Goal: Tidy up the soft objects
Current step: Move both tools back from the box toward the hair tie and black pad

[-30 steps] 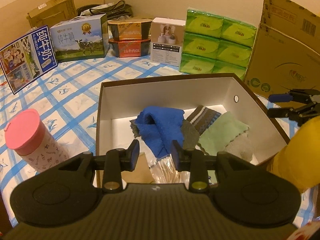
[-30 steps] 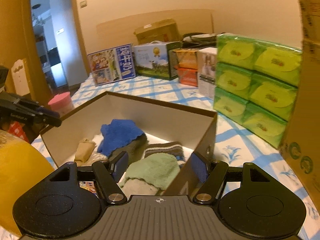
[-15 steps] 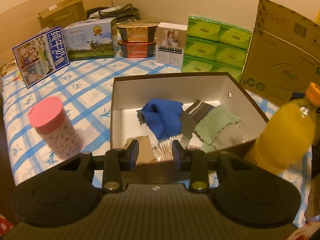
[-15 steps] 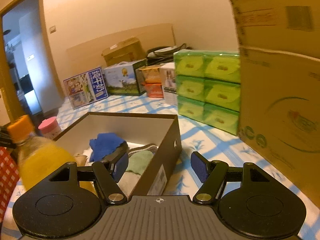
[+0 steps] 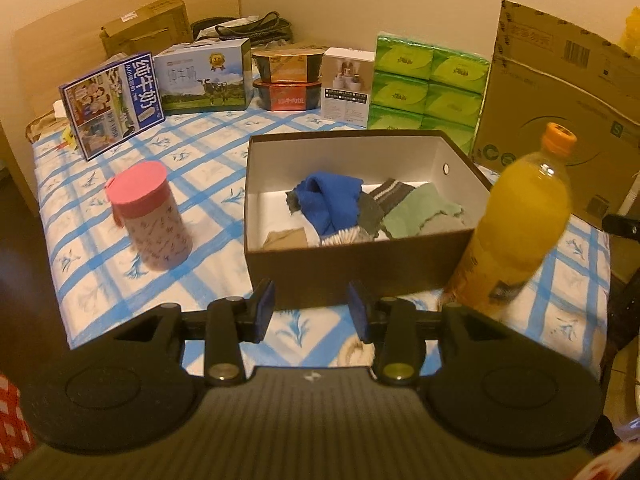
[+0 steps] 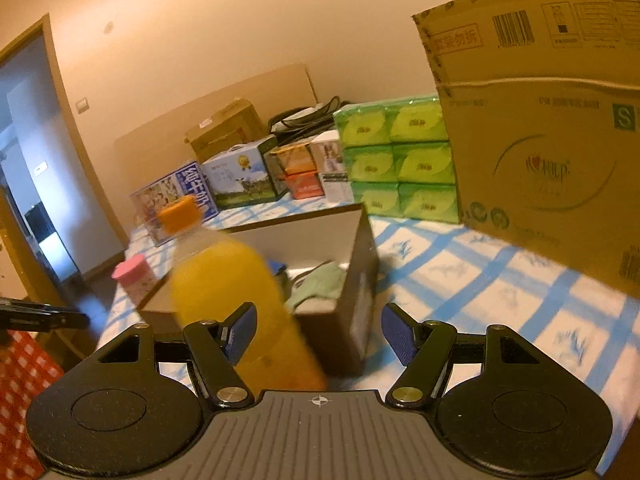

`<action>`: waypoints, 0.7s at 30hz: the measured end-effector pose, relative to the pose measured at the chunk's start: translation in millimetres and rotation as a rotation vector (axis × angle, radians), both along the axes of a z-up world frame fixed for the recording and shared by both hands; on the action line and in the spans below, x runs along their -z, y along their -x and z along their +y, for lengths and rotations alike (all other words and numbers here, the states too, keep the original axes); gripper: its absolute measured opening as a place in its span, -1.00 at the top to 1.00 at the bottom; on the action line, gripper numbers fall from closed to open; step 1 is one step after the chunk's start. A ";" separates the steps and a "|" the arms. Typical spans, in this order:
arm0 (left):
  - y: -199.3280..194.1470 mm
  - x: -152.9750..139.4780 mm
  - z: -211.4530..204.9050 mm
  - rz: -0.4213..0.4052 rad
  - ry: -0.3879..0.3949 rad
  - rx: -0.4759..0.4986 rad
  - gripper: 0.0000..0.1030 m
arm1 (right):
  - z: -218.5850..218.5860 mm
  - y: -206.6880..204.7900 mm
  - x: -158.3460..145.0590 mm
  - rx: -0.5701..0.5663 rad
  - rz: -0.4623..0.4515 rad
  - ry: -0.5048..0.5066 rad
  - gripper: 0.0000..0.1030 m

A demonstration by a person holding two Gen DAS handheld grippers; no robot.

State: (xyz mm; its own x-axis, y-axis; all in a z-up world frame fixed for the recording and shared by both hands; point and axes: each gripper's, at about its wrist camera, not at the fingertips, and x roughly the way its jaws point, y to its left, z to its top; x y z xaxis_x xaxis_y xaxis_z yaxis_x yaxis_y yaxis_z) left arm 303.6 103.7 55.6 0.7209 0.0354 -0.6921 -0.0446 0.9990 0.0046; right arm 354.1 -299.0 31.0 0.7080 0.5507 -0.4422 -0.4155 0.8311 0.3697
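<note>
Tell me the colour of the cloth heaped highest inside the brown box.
Bright blue: the blue cloth lies in the brown box, clearest in the left wrist view.

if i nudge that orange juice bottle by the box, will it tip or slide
The tall plastic bottle of orange juice with the orange cap looks nearly full, so probably heavy for its size. It is tall and narrow on a soft blue-checked bedsheet, so a high push would likely tip it; a low push may slide it.

An orange-capped juice bottle (image 5: pixel 516 232) stands on the blue-checked bed (image 5: pixel 208 184); a pink-lidded cup (image 5: pixel 150 216), green tissue packs (image 5: pixel 424 88), and what look like milk cartons (image 5: pixel 200 76) sit nearby.
</note>
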 end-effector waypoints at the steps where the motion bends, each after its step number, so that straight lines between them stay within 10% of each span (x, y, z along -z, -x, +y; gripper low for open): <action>1: 5.8 -0.8 -0.6 -0.001 0.001 -0.003 0.28 | 2.8 7.9 -1.6 0.002 0.002 0.000 -0.34; 21: 104.7 -9.5 -27.6 -0.003 0.058 -0.077 0.27 | 63.5 115.7 -10.0 -0.042 0.039 0.053 -0.34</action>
State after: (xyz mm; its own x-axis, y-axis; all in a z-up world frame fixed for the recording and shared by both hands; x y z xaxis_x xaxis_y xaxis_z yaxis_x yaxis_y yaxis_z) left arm 199.0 76.1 65.1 0.7197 0.0507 -0.6924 -0.1213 0.9912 -0.0535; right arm 238.4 -235.6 40.9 0.6664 0.5546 -0.4983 -0.4362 0.8320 0.3427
